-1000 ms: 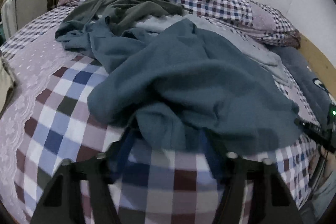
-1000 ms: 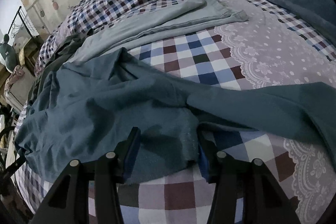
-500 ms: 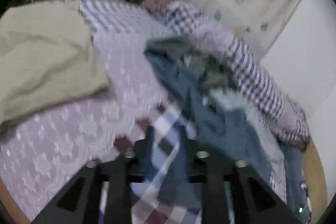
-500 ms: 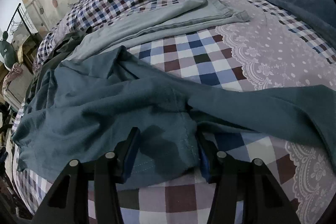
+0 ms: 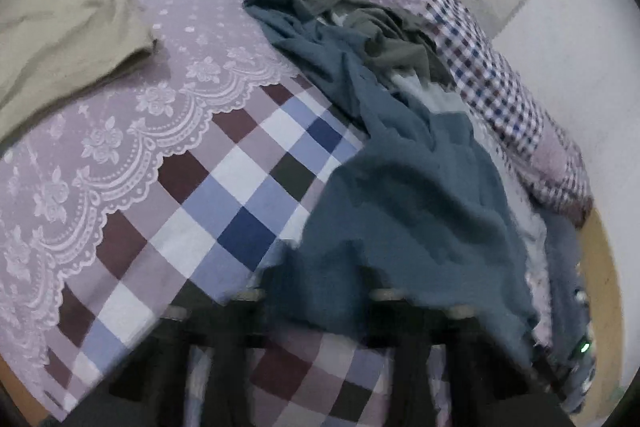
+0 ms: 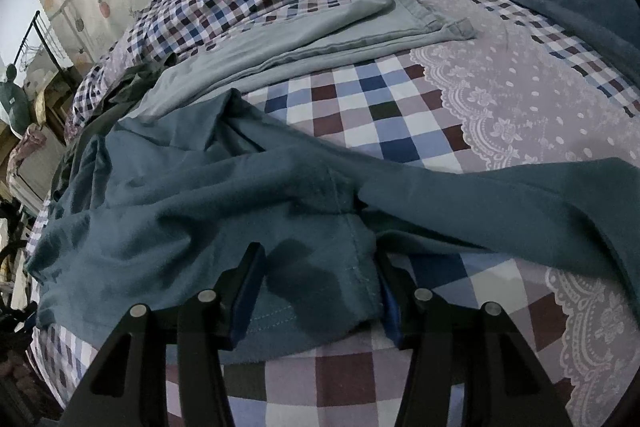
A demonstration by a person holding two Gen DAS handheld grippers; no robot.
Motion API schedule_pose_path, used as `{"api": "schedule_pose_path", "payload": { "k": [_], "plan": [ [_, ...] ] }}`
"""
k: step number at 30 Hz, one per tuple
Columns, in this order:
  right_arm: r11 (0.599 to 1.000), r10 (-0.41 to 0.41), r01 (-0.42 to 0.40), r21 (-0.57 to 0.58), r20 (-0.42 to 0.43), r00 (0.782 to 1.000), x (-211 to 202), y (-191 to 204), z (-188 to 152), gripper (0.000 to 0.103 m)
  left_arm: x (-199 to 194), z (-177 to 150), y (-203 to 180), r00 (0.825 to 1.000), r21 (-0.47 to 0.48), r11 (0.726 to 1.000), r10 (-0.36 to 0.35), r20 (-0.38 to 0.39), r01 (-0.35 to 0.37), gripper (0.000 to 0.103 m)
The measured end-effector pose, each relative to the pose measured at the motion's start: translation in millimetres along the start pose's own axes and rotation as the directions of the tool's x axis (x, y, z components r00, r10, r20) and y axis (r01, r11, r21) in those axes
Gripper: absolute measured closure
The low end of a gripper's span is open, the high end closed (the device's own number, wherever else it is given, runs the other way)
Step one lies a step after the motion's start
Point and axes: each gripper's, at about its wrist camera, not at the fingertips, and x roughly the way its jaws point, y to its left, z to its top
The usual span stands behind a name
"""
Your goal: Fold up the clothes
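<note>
You're at the grab-and-spread step: the teal garment (image 6: 192, 211) lies crumpled across the checked bedspread (image 6: 384, 131), near edge toward you, nothing folded yet. Your right gripper (image 6: 320, 287) is spread wide astride its hem, not pinching. Left gripper (image 5: 316, 311) is blurred under the cloth, so I can't tell its state; next move needs both pinching the hem, then pulling flat.

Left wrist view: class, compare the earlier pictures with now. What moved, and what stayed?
The left claw swung left across the bed, then back towards the teal garment, whose hem now hides its tips. The right claw stayed open astride the same hem.
</note>
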Motion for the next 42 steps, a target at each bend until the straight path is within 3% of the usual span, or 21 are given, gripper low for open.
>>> {"api": "schedule_pose_path", "payload": {
  "k": [4, 7, 11, 15, 19, 24, 29, 33, 36, 37, 39, 40, 42],
  "plan": [
    [1.0, 0.022, -0.022, 0.016, 0.008, 1.0, -1.8, -2.5, -0.4, 0.048, 2.9, 4.6, 9.3, 0.999, -0.07, 0.996, -0.05, -0.003, 0.05, 0.102],
    [0.996, 0.067, -0.068, 0.052, 0.02, 0.998, -6.9, -10.6, -1.5, 0.048, -12.8, 9.8, 14.6, 0.991, -0.12, 0.985, -0.118, 0.062, 0.124, 0.102],
    [0.986, 0.112, -0.115, 0.118, 0.035, 0.993, -21.1, -26.7, -3.5, 0.048, -41.4, 23.8, 19.9, 0.954, -0.162, 0.95, -0.237, 0.184, 0.268, 0.103],
    [0.975, 0.14, -0.148, 0.163, 0.055, 0.989, -44.6, -46.1, -3.9, 0.047, -64.2, 41.5, 26.9, 0.919, -0.164, 0.932, -0.268, 0.29, 0.323, 0.103],
    [0.964, 0.163, -0.177, 0.197, 0.083, 0.983, -65.8, -58.3, -11.5, 0.034, -76.8, 62.4, 54.1, 0.893, -0.245, 0.902, -0.251, 0.373, 0.355, 0.103],
    [0.973, 0.193, -0.193, 0.127, 0.015, 0.981, -60.1, -38.8, -22.1, 0.034, -77.0, 79.8, 85.8, 0.895, -0.344, 0.882, -0.166, 0.413, 0.323, 0.103],
    [0.974, 0.226, -0.227, -0.001, -0.034, 0.973, -46.9, -3.7, -28.1, 0.034, -64.2, 79.6, 89.6, 0.923, -0.369, 0.892, -0.119, 0.365, 0.261, 0.103],
    [0.956, 0.274, -0.28, -0.085, -0.073, 0.959, -35.9, 20.4, -31.4, 0.034, -60.7, 78.6, 90.3, 0.927, -0.354, 0.901, -0.117, 0.356, 0.25, 0.103],
    [0.942, 0.271, -0.287, -0.175, -0.109, 0.956, -30.4, 41.5, -39.4, 0.044, -57.9, 77.4, 86.0, 0.932, -0.339, 0.912, -0.108, 0.346, 0.232, 0.103],
    [0.937, 0.253, -0.274, -0.215, -0.12, 0.96, -29.0, 49.9, -43.2, 0.053, -56.8, 76.6, 84.5, 0.934, -0.332, 0.916, -0.105, 0.341, 0.224, 0.103],
    [0.931, 0.218, -0.246, -0.271, -0.128, 0.967, -26.1, 62.2, -48.2, 0.08, -53.4, 77.5, 82.1, 0.94, -0.318, 0.924, -0.103, 0.325, 0.211, 0.103],
    [0.93, 0.205, -0.233, -0.285, -0.125, 0.971, -26.4, 65.3, -50.0, 0.098, -51.3, 77.3, 80.3, 0.944, -0.311, 0.928, -0.103, 0.315, 0.205, 0.103],
    [0.935, 0.184, -0.208, -0.289, -0.107, 0.977, -33.2, 66.6, -53.5, 0.098, -50.7, 75.0, 78.0, 0.948, -0.3, 0.933, -0.103, 0.303, 0.197, 0.103]
  ]
}}
